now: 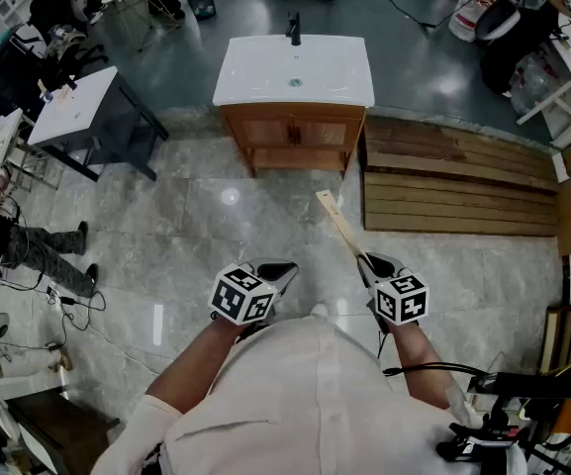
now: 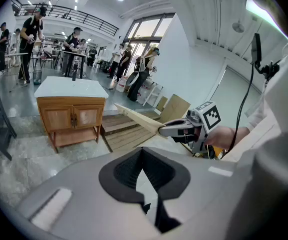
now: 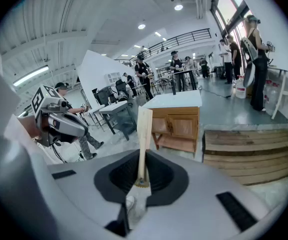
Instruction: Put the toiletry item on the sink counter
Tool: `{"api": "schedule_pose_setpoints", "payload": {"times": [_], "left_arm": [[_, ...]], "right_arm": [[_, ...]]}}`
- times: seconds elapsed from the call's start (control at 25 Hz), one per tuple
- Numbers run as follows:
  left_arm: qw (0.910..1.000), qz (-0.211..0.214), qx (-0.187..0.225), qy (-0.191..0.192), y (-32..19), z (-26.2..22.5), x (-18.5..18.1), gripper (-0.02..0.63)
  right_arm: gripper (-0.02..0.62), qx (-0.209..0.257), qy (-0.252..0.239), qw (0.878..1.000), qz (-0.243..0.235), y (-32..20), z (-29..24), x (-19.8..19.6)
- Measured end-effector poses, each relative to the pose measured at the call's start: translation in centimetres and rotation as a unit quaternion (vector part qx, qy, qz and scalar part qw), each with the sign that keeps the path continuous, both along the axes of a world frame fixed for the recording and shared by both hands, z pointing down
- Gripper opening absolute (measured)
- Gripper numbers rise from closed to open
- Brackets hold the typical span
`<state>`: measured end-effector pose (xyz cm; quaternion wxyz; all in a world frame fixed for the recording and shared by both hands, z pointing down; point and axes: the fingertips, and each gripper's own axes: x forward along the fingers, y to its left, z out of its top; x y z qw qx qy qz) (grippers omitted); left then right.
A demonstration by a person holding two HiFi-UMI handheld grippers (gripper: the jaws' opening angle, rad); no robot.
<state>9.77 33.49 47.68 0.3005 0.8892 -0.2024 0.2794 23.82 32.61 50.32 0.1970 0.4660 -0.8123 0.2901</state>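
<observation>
The right gripper (image 1: 369,262) is clamped on a long, flat wooden toiletry item (image 1: 339,228), pinching it at its near end so the pale length sticks out ahead of the jaws, up and away towards the far side of the room. The right gripper view looks straight along the item and shows a small brownish bit right at the pads (too small for me to say what it is). From the head view none of that grip can be seen, only the item slanting off to the far left of the gripper. The left gripper (image 1: 273,270) is just to the left of it, level with it and a little apart. Its own view shows the jaws drawn together on nothing, with only floor beyond them. That same view catches the right gripper from the side, with the hand (image 2: 228,136) behind it. Both grippers hang over the pale marble floor (image 1: 196,226). The sink counter (image 1: 255,77), a white top with a dark faucet (image 1: 294,30) at its far edge, sits on a wooden cabinet (image 1: 295,132) well ahead of both grippers, so the item is nowhere near it. To the right of the cabinet lies slatted wooden decking (image 1: 453,186), and to the far left stands a white table (image 1: 72,107). The gripper views also show people (image 2: 76,39) at tables far behind the counter.
</observation>
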Motion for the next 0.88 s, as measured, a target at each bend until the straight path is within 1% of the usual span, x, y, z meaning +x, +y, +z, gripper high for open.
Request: {"api": "schedule_pose_setpoints", "payload": {"times": [0.2, 0.52, 0.72, 0.88], "left_arm": [[0.9999, -0.002, 0.012, 0.002, -0.6, -0.1, 1.1, 0.006], [0.9999, -0.014, 0.004, -0.005, -1.1, 0.3, 2.7, 0.006], [0.9998, -0.019, 0.000, -0.008, -3.4, 0.9, 1.9, 0.006], [0.9998, -0.018, 0.003, 0.004, -6.9, 1.5, 1.2, 0.006]], "right_arm": [[0.025, 0.007, 0.000, 1.000, 0.003, -0.6, 0.4, 1.2], [0.025, -0.007, -0.013, 1.000, 0.009, -1.2, 1.9, 3.6], [0.026, -0.008, -0.035, 0.999, 0.023, -4.5, 2.5, 3.2], [0.026, -0.002, -0.043, 0.999, 0.027, -8.6, 2.3, 1.9]]}}
